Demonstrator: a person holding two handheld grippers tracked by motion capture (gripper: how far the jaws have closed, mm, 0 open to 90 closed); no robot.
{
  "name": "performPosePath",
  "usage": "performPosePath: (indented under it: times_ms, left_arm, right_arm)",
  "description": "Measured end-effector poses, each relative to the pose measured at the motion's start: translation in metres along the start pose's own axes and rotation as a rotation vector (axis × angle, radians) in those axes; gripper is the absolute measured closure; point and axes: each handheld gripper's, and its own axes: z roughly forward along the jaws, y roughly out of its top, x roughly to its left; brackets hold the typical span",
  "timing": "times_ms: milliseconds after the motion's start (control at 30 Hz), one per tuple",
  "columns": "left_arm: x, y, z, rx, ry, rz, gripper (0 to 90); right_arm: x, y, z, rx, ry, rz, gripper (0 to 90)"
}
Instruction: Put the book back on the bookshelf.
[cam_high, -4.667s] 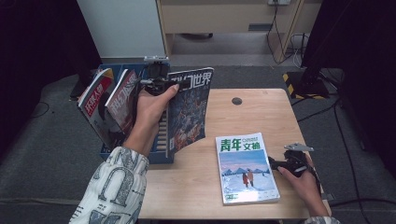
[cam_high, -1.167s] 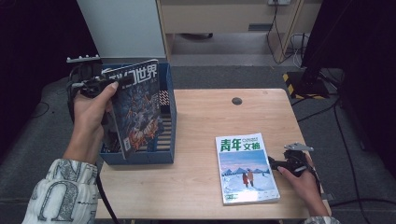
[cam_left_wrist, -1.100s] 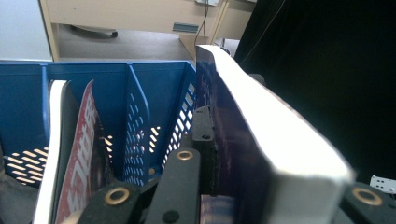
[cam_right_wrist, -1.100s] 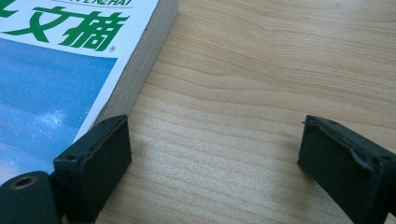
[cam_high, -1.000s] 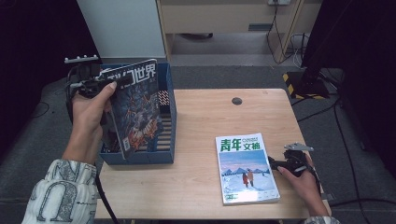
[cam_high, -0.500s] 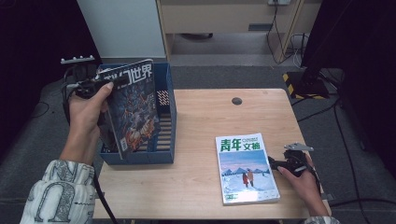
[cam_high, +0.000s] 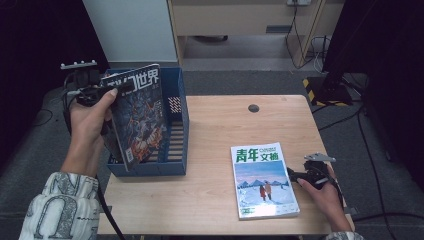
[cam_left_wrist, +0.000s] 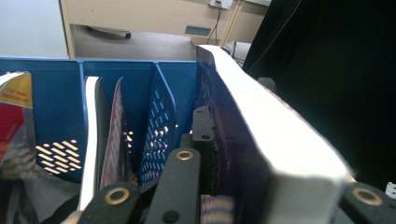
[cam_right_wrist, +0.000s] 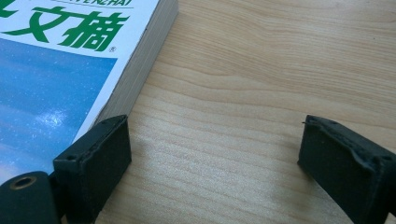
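Observation:
My left gripper (cam_high: 119, 88) is shut on the top edge of a dark magazine (cam_high: 141, 117) with white characters. It holds the magazine upright over the blue file rack (cam_high: 178, 131). In the left gripper view the magazine's thick white page edge (cam_left_wrist: 266, 121) runs between my jaws, above the rack's dividers (cam_left_wrist: 161, 121). A green-titled magazine (cam_high: 263, 181) with a snowy cover lies flat on the wooden table. My right gripper (cam_high: 296, 175) rests open beside its right edge. The right gripper view shows that magazine (cam_right_wrist: 60, 70) touching the left fingertip (cam_right_wrist: 100, 158), with bare wood between the jaws.
Other magazines (cam_left_wrist: 95, 135) stand in the rack's left slots, one with a red cover (cam_left_wrist: 14, 116). A round hole (cam_high: 253, 108) marks the far side of the table (cam_high: 220, 130). Cables and a black stand (cam_high: 332, 85) lie on the floor beyond the table's right corner.
Since the oldest frame my left gripper has carried the dark magazine leftward from the rack's right side to over its slots. In the last second it barely shifted. The right gripper stayed put.

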Motion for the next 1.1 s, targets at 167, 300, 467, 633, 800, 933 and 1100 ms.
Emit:
performPosePath:
  times_ms: [167,300,467,633,800,933,1100]
  left_arm:
    - [0.003,0.000,-0.002,-0.005,0.010,-0.005,82.2]
    - [0.006,-0.001,-0.005,-0.005,0.019,-0.008,82.2]
    - [0.009,0.000,-0.008,-0.007,0.030,-0.006,82.2]
    - [0.012,0.000,-0.010,-0.007,0.040,-0.009,82.2]
    - [0.015,0.001,-0.014,-0.011,0.046,-0.012,82.2]
    - [0.017,0.002,-0.015,-0.015,0.057,-0.013,82.2]
    - [0.019,0.003,-0.014,-0.015,0.077,-0.011,82.2]
  right_arm:
    - [0.000,0.000,0.000,0.000,0.000,0.000,9.4]
    - [0.000,0.000,0.000,0.000,0.000,0.000,9.4]
    - [0.000,0.000,0.000,0.000,0.000,0.000,9.4]
    - [0.000,0.000,0.000,0.000,0.000,0.000,9.4]
    - [0.000,0.000,0.000,0.000,0.000,0.000,9.4]
    - [0.000,0.000,0.000,0.000,0.000,0.000,9.4]
    - [0.000,0.000,0.000,0.000,0.000,0.000,9.4]
